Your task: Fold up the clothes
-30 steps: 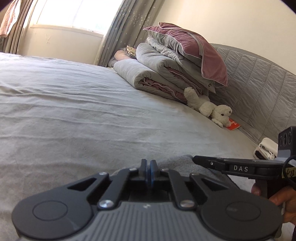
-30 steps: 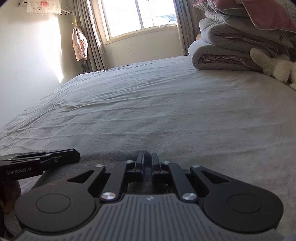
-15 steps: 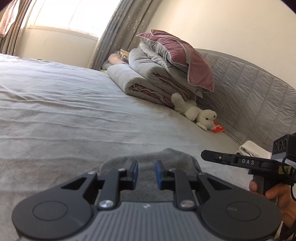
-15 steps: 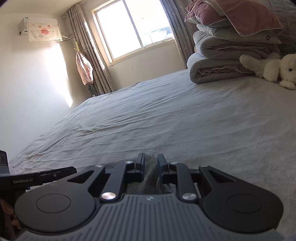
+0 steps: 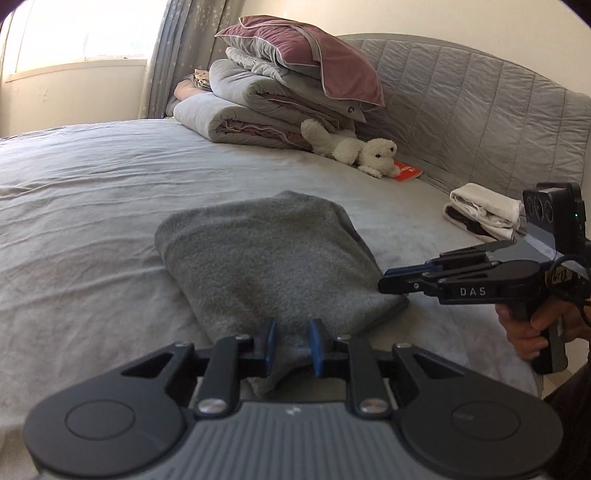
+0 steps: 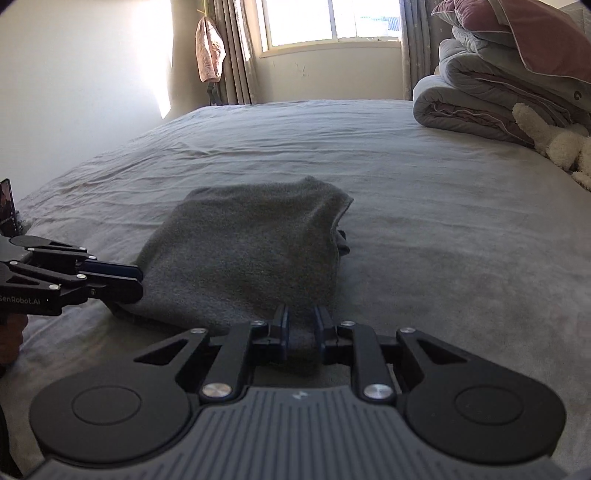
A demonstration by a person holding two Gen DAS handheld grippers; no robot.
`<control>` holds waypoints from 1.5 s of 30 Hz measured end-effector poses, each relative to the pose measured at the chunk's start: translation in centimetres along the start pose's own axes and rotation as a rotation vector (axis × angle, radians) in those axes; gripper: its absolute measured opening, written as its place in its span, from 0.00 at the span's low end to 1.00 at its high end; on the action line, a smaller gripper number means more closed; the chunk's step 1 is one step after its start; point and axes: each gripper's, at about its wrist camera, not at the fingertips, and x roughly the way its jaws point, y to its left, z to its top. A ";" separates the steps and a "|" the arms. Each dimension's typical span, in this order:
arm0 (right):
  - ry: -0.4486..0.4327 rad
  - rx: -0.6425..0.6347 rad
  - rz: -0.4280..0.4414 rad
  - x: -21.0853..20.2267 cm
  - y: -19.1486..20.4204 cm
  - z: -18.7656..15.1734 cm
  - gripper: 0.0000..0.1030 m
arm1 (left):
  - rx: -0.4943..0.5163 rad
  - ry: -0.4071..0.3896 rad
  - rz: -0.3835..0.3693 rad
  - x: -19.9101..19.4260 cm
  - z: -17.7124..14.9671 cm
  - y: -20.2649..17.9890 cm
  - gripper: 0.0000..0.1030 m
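Observation:
A folded grey knitted garment (image 5: 273,258) lies flat on the grey bed sheet (image 5: 74,206); it also shows in the right wrist view (image 6: 247,251). My left gripper (image 5: 291,341) is open, its blue pads either side of the garment's near left corner. My right gripper (image 6: 301,328) is open around the near right corner. Each gripper shows in the other view: the right one (image 5: 388,282) at the garment's right edge, the left one (image 6: 135,278) at its left edge.
Stacked quilts and a mauve pillow (image 5: 295,77) sit at the head of the bed with a white plush toy (image 5: 354,151). A small folded white pile (image 5: 484,214) lies by the quilted headboard (image 5: 480,110). A window (image 6: 332,22) is beyond the bed.
Both grippers opened and pulled back from the garment. They were shut low over it a second ago; now the whole folded garment lies released on the bed.

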 end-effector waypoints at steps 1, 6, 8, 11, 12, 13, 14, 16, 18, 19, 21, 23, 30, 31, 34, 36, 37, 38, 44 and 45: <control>0.006 -0.009 -0.005 0.0 0.0 -0.1 0.20 | 0.012 0.006 -0.001 -0.2 0.0 -0.1 0.18; -0.007 0.004 -0.003 -0.8 -0.5 0.7 0.21 | 0.051 0.021 -0.051 -1.4 0.3 0.0 0.18; -0.035 0.033 -0.001 -1.1 -0.9 1.4 0.21 | 0.007 -0.004 -0.072 -1.9 0.7 0.8 0.21; -0.083 0.082 -0.001 -1.0 -1.3 2.6 0.21 | -0.055 -0.067 -0.067 -2.1 1.8 2.1 0.24; -0.097 0.095 0.002 -0.7 -1.4 3.1 0.21 | -0.064 -0.090 -0.056 -2.0 2.2 2.4 0.26; -0.108 0.107 0.005 -0.5 -1.4 3.5 0.20 | -0.070 -0.111 -0.044 -1.8 2.6 2.6 0.30; -0.117 0.114 0.007 -0.1 -1.4 4.0 0.21 | -0.071 -0.127 -0.033 -1.4 3.0 2.9 0.30; -0.129 0.120 0.015 0.6 -1.3 4.7 0.21 | -0.076 -0.142 -0.030 -0.6 3.6 3.3 0.30; -0.134 0.134 0.030 1.3 -1.1 5.1 0.21 | -0.077 -0.130 -0.036 0.3 3.7 3.3 0.30; -0.133 0.140 0.036 1.6 -1.0 5.3 0.21 | -0.076 -0.122 -0.039 0.7 3.7 3.2 0.30; -0.122 0.139 0.038 2.3 -0.8 5.5 0.21 | -0.076 -0.106 -0.046 1.6 3.6 3.1 0.31; -0.110 0.136 0.031 2.7 -0.9 5.5 0.21 | -0.075 -0.090 -0.052 2.5 3.6 3.1 0.31; -0.096 0.170 -0.001 2.1 -2.9 4.8 0.21 | -0.081 -0.072 -0.055 2.0 3.1 3.6 0.31; -0.094 0.175 -0.005 2.0 -3.2 4.7 0.21 | -0.086 -0.073 -0.057 1.8 3.1 3.7 0.31; -0.088 0.190 -0.019 1.8 -4.0 4.5 0.21 | -0.101 -0.111 -0.044 1.1 3.6 4.0 0.36; -0.087 0.193 -0.017 1.9 -4.0 4.5 0.21 | -0.123 -0.147 -0.039 0.8 4.2 4.3 0.37; -0.089 0.189 -0.007 2.1 -3.6 4.7 0.22 | -0.127 -0.160 -0.036 0.9 4.4 4.4 0.37; -0.091 0.186 0.004 2.3 -3.2 4.9 0.23 | -0.124 -0.171 -0.027 1.0 4.5 4.5 0.37; -0.081 0.167 0.028 4.0 -1.2 5.4 0.26 | -0.158 -0.175 0.054 3.2 5.0 6.1 0.38; -0.076 0.177 0.022 4.2 -1.4 5.3 0.26 | -0.168 -0.163 0.069 3.6 4.9 6.4 0.38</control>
